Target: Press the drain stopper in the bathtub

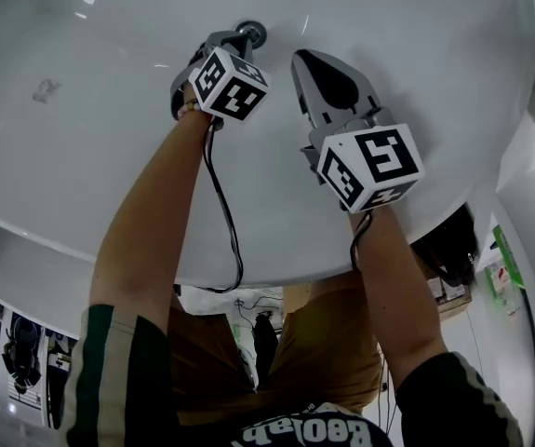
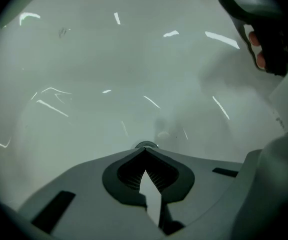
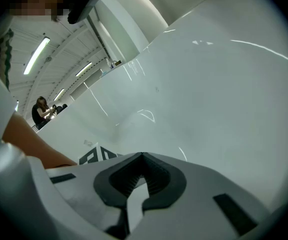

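Drain stopper [image 1: 251,33]: round metal, on the floor of the white bathtub [image 1: 100,166], at 12 o'clock in the head view, slightly left of centre. In the left gripper view it [image 2: 146,145] peeks out right behind the jaw tips, near frame centre.

Left gripper [image 1: 236,41]: reaches in from 7 o'clock of the stopper with its tips right at it. Can't tell whether they actually touch. Its own view shows the jaws [image 2: 145,150] closed tip to tip with nothing between the ribbed pads. Left marker cube [image 1: 231,84] sits just behind, at 7 o'clock of the stopper. A black cable [image 1: 227,214] runs from it toward 6 o'clock along the forearm.

Right gripper [image 1: 301,58]: just beside the left one, at about 4 o'clock of the stopper and clear of it, tips pointing to 12 o'clock. Its view has the jaws [image 3: 142,155] closed and empty, with only tub wall [image 3: 224,84] ahead. Right marker cube [image 1: 371,166] is at 5 o'clock of its tips. In the left gripper view the right gripper [image 2: 264,24] shows at 2 o'clock.

Outside the tub: in the right gripper view a person [image 3: 40,111] stands far off at 9 o'clock, under ceiling strip lights [image 3: 37,55].
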`<state>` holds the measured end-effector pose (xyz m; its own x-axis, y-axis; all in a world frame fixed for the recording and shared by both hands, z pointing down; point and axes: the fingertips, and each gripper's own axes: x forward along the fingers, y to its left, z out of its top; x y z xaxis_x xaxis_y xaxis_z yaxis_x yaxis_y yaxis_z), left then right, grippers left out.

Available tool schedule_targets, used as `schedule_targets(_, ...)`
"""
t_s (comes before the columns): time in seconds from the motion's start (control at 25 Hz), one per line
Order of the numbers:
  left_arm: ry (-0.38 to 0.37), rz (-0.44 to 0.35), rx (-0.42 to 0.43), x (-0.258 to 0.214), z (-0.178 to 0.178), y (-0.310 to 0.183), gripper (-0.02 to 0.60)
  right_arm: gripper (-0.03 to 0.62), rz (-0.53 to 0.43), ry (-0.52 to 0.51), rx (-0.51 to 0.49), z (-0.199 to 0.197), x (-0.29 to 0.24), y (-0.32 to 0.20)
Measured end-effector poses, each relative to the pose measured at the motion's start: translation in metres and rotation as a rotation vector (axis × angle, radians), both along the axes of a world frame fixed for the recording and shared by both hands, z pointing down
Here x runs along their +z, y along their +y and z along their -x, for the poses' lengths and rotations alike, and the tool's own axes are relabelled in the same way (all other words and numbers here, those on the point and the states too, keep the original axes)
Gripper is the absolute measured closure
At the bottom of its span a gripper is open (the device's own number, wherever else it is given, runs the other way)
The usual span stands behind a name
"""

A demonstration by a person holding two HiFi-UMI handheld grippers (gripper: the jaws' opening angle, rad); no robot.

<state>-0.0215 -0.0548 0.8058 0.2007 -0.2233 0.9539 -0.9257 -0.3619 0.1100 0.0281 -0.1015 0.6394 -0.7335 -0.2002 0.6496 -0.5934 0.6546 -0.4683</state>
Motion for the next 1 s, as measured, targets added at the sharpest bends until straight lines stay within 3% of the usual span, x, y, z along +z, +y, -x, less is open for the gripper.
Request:
schedule_targets(0.32,0.017,-0.018,-0.044,-0.055,-0.004,-0.001,0.580,0.580,-0.015,-0.013,-0.017,-0.007,-0.055,0.008)
schedule_targets(1.0,0.003,-0.133,-0.023,-0.189,0.007,-0.013,0.580,0.580,-0.094,-0.022,0.001,-0.010,-0.143,-0.011)
